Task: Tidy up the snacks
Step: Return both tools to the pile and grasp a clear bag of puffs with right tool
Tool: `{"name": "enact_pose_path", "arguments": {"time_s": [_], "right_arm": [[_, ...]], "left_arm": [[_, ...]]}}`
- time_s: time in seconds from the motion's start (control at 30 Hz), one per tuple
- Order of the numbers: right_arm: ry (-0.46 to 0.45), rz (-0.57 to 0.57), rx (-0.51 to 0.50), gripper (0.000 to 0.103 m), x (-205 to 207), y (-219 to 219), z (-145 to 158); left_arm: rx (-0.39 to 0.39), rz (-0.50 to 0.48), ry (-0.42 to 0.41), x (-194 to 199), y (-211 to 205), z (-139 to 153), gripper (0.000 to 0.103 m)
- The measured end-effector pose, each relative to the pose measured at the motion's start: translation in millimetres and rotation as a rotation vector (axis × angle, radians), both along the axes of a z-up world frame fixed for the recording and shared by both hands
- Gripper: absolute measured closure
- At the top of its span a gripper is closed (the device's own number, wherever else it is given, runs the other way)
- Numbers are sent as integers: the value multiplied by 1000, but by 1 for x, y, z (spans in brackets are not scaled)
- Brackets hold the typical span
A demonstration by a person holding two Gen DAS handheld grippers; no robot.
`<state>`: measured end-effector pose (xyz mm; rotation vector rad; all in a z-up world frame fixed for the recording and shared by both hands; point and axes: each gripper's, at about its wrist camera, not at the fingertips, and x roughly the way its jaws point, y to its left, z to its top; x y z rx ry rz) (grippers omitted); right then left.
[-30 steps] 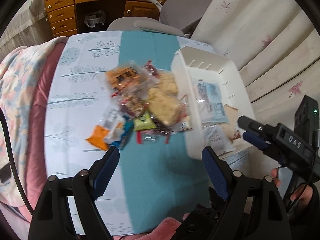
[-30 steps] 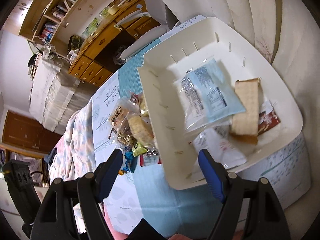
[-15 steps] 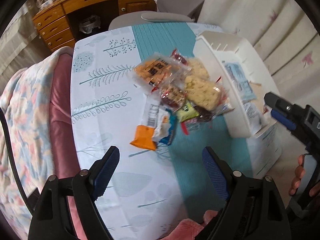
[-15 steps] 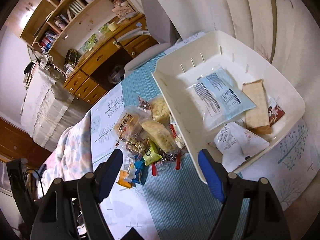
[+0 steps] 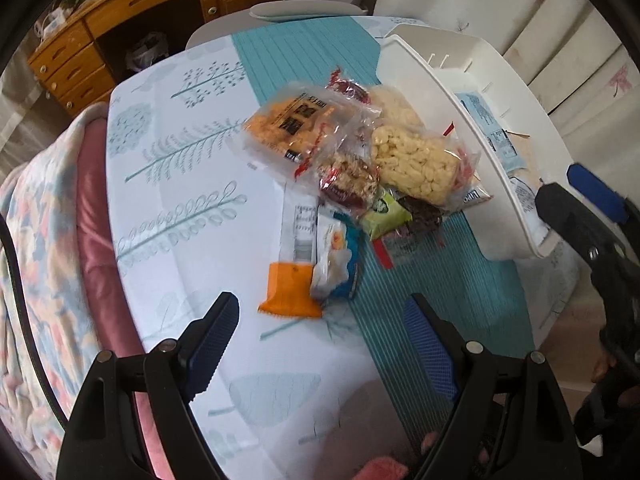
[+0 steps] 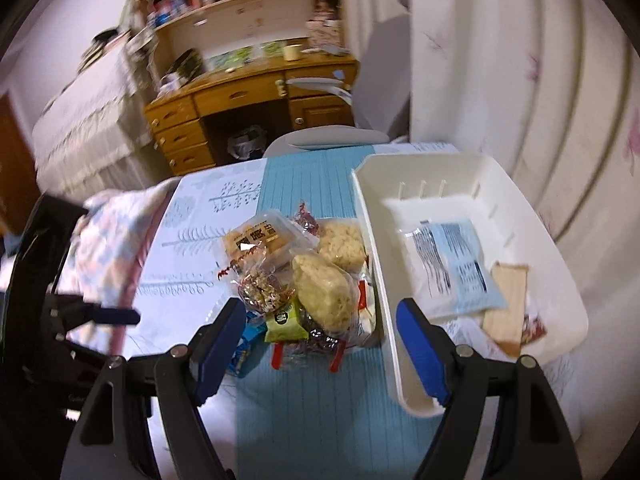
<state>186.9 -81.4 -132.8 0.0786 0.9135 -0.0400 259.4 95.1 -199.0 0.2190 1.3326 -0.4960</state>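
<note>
Left wrist view first: the left gripper (image 5: 322, 334) hangs above the table (image 5: 192, 216) with its jaws spread wide and nothing between them, blue pads bare, and just beyond them lies the near end of the snack pile (image 5: 352, 176). An orange packet (image 5: 288, 294) sits closest to the table's near edge, touching a blue-and-white packet (image 5: 338, 264) beside it. Further in, a green packet (image 5: 384, 212) and a dark wrapper (image 5: 420, 212) rest on the teal runner (image 5: 440, 280), with a pale puffed-rice bag (image 5: 412, 160) and a clear bag of orange crackers (image 5: 292, 128) heaped behind them. The white basket (image 5: 472, 136) stands along the table's right edge, right beside the pile, and the puffed-rice bag's wrapper nearly meets its wall. Over to the right wrist view: the right gripper (image 6: 320, 344) is wide open too, empty, poised over the runner's near end, its right finger (image 6: 420, 348) in front of the basket's near corner. Inside the basket lie a light blue packet (image 6: 460, 264), a tan cracker pack (image 6: 508, 304) and a reddish wrapper (image 6: 534, 326) towards its right wall. A wooden cabinet (image 6: 240, 116) stands beyond the table's far edge.
</note>
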Motion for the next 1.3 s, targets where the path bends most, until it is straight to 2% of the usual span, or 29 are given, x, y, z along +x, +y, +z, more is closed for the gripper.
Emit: {"name": "enact_pose_path", "arguments": {"time_s": [0.1,0.3,0.37,0.5,0.57,0.7,0.73,0.8,0.93,1.13,1.23,1.3], "right_arm": [[-6,63,-46,27,7,3,-6],[10,136,-87,39,20,2,-23],[24,149,-87,41,27,1,-29],[47,167,-84,51,36,-1,-43],[46,167,-94,51,38,0,-47],[56,174,-104,52,43,2,-54],[59,180,-108,52,44,3,-56],[68,187,-120,54,46,5,-59],[73,201,-166,61,49,6,-64],[102,219,-173,62,56,5,-71],[117,233,-191,70,59,5,-75],[118,235,-199,72,60,4,-76]], "left_arm": [[48,-14,-40,4,-13,-17,19],[94,-36,-26,10,-28,-47,19],[97,-31,-27,10,-30,-53,19],[133,-25,-11,13,-37,-68,19],[169,-32,-30,12,-40,-73,19],[191,-45,-69,11,-44,-76,20],[192,-45,-65,12,-46,-78,22],[201,-39,-57,14,-48,-81,32],[213,-23,-54,15,-50,-84,36],[185,31,-51,21,-39,-86,49],[171,48,-50,25,-36,-86,52],[161,57,-52,25,-34,-85,53]]}}
